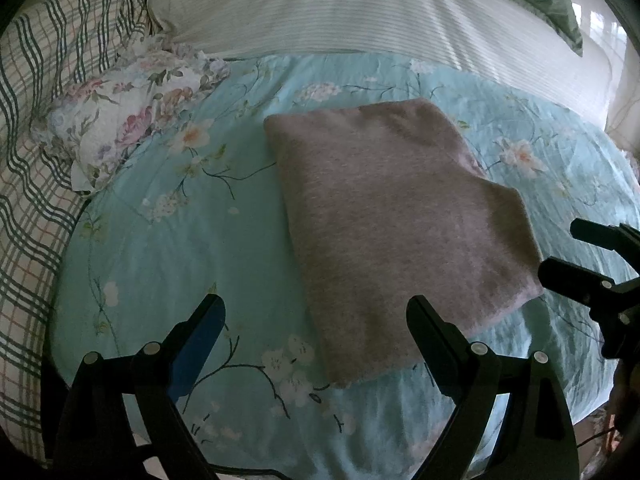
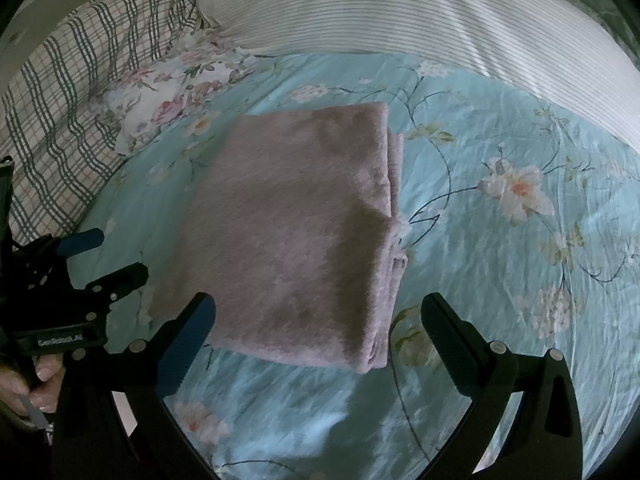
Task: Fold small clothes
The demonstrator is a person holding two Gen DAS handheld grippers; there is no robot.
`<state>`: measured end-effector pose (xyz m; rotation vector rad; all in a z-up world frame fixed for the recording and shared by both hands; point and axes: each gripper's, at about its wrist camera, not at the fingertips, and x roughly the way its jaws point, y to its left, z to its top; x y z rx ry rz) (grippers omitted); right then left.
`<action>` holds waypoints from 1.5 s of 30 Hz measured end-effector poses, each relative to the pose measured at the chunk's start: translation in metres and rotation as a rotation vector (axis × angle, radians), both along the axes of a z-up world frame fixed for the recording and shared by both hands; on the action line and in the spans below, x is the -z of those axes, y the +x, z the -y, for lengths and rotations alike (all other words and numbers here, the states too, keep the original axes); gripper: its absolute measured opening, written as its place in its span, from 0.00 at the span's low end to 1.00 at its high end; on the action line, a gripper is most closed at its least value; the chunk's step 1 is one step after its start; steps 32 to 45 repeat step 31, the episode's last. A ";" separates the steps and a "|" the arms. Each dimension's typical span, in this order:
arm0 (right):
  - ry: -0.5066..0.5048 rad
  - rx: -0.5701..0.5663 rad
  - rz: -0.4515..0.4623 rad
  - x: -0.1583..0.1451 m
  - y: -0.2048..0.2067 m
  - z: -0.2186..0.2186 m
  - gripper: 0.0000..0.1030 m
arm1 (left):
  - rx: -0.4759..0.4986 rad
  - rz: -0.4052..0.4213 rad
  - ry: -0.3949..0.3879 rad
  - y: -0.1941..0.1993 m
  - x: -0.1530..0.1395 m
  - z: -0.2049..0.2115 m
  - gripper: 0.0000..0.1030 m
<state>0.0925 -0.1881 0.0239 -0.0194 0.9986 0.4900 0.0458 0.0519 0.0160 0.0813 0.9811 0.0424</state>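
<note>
Folded pinkish-grey knit garment [image 1: 396,232] lies flat mid-bed on the light-blue floral bedsheet [image 1: 180,240], long axis running from near edge toward the white striped pillow [image 1: 320,8]. Left gripper [image 1: 316,316] and right gripper [image 2: 318,314] both spread, holding nothing.

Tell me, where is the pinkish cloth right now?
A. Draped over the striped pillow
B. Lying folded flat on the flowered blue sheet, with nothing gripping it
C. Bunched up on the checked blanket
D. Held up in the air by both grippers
B: the cloth lies as a neat folded rectangle on the blue sheet, while the left gripper and right gripper are both open and empty.
</note>
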 end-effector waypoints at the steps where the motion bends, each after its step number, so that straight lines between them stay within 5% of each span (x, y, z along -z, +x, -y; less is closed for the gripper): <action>1: -0.001 0.004 -0.001 0.001 0.003 0.001 0.99 | -0.003 0.001 0.002 0.002 0.001 -0.001 0.90; 45: 0.013 0.002 -0.012 0.005 0.013 0.001 0.99 | -0.018 0.006 -0.009 0.004 0.001 -0.001 0.90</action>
